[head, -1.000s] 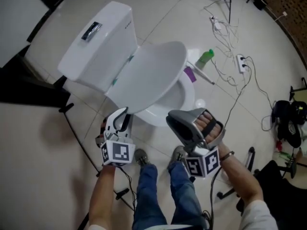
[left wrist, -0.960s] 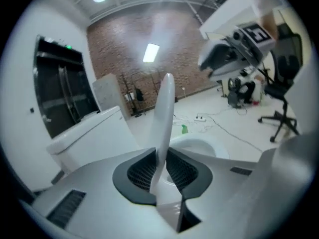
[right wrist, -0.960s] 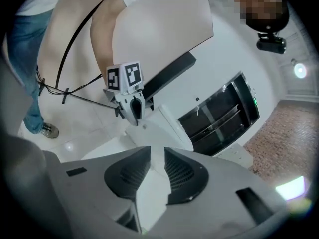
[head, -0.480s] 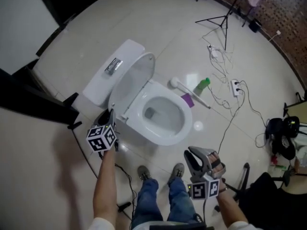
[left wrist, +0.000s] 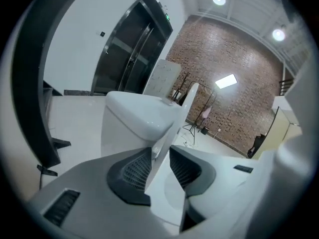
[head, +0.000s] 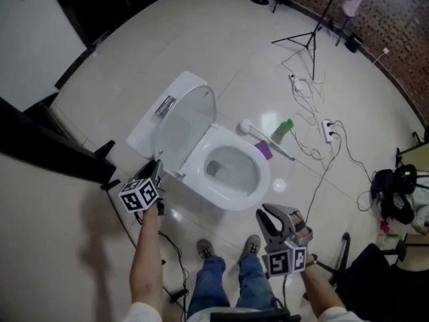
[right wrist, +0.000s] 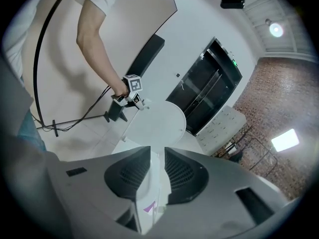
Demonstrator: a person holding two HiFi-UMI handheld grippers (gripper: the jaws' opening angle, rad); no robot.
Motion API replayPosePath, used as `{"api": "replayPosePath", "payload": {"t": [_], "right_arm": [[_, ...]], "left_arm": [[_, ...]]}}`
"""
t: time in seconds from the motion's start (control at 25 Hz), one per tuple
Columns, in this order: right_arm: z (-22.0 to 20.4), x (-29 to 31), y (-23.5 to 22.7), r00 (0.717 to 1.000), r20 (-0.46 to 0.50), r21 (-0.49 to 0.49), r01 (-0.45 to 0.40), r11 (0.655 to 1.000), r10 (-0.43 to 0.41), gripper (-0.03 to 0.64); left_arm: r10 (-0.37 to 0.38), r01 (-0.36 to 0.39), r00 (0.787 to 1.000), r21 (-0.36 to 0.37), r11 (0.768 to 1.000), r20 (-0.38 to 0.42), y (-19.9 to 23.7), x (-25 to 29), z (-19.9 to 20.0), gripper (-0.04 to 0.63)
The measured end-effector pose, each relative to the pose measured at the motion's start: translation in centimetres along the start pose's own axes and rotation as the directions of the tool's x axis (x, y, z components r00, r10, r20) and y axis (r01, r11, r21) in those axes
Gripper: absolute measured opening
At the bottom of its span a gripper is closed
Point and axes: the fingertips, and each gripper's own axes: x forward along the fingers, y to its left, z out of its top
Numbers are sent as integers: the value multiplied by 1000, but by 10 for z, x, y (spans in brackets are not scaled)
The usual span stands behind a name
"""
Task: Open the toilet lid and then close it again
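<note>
Right hand-held gripper (head: 276, 215) is held short of toilet (head: 236, 194), jaws slightly apart, empty. Left hand-held gripper (head: 153, 169) is kept beside it, jaws just opened, nothing clamped. Lid (head: 188, 121) is raised against tank (head: 151, 123).

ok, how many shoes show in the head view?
2. Left shoe and right shoe, side by side on the floor just before the toilet bowl; none looks hidden.

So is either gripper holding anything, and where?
Nothing is held. On the left gripper the jaws have just been opening, the lid loose between them; the right gripper is empty.
</note>
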Motion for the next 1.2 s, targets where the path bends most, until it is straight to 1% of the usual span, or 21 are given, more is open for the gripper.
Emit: {"api": "replayPosePath", "payload": {"t": [0.08, 0.16, 0.2, 0.28, 0.32, 0.44, 0.52, 0.6, 0.72, 0.8, 0.84, 0.92, 1.04, 1.12, 1.2], "right_arm": [[8, 3, -2, 1000, 22, 23, -3, 1000, 3, 85], [19, 6, -6, 999, 43, 56, -12, 998, 10, 97], [24, 8, -8, 998, 54, 72, -20, 997, 16, 121], [35, 10, -14, 996, 83, 104, -34, 994, 26, 133], [42, 10, -19, 995, 101, 123, -37, 992, 24, 135], [65, 0, -39, 988, 154, 210, -44, 977, 11, 138], [77, -11, -55, 982, 190, 282, -51, 958, -3, 138], [84, -25, -73, 974, 227, 358, -62, 932, -23, 138], [89, -47, -100, 964, 265, 459, -93, 883, -36, 138], [90, -65, -107, 961, 274, 511, -123, 851, -26, 138], [90, -74, -110, 961, 275, 523, -133, 842, -19, 138], [86, -87, -112, 962, 273, 526, -145, 838, -5, 138], [86, -102, -110, 945, 326, 532, -178, 828, -6, 138], [84, -109, -105, 941, 337, 544, -182, 819, -14, 125], [81, -114, -101, 943, 333, 541, -171, 824, -22, 94]], "left_arm": [[5, -7, 1000, 53, 999, 23, 4, -17, 4, 107], [24, -32, 996, 99, 995, 87, 7, -46, 13, 107], [19, -34, 992, 120, 992, 126, 5, -63, 20, 107], [-18, -19, 980, 183, 983, 196, -12, -100, 37, 107], [-44, -6, 974, 223, 975, 220, -26, -118, 47, 107], [-159, 65, 951, 330, 942, 265, -87, -168, 74, 107], [-251, 136, 929, 378, 916, 273, -135, -196, 85, 107], [-322, 191, 906, 415, 890, 273, -182, -218, 92, 107], [-399, 244, 871, 453, 857, 285, -239, -240, 103, 107], [-436, 272, 854, 469, 840, 285, -269, -254, 104, 107], [-451, 283, 846, 476, 832, 286, -283, -260, 104, 107], [-480, 300, 829, 495, 815, 287, -310, -269, 104, 107], [-516, 322, 810, 525, 788, 277, -342, -277, 97, 107], [-536, 334, 803, 547, 768, 262, -357, -281, 87, 107], [-546, 338, 799, 562, 755, 252, -368, -283, 82, 107]]}}
